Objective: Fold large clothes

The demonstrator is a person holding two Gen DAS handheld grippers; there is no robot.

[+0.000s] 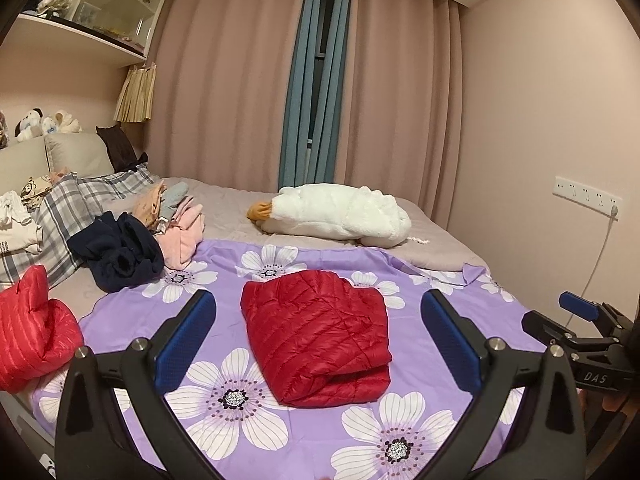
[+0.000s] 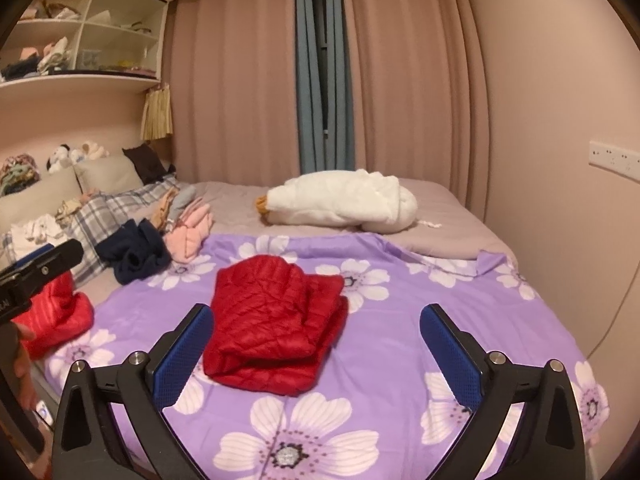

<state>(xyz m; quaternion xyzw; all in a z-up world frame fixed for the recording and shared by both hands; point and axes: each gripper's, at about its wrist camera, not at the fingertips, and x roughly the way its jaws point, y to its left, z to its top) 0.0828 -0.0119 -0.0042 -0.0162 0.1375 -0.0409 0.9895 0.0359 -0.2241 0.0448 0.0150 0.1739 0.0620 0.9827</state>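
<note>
Purple floral sheet [image 1: 224, 332] covers the near part of the bed and fills the lower half of both wrist views. Right at the bottom of the left view the left gripper [image 1: 319, 336] has its blue pads spread wide with nothing pinched between them, and same deal for the right gripper [image 2: 316, 344] in its own view, jaws apart and empty. Folded red puffer jacket [image 1: 318, 336] sits flat on the sheet around frame centre, just past the fingertips, not touching either gripper. Over at the left edge there's a second red puffy garment [image 1: 32, 328] bunched up, partly off the sheet. Going further back on the left, a navy garment [image 1: 120, 252] lies crumpled, then a pink pile [image 1: 186, 236] behind it and a plaid pillow [image 1: 68, 216]. Mid-bed on the grey cover lies a big white goose plush [image 1: 340, 216]. At the far end, pinkish curtains [image 1: 224, 80] with a blue-grey strip in the middle, and shelves [image 2: 100, 40] upper left.
</note>
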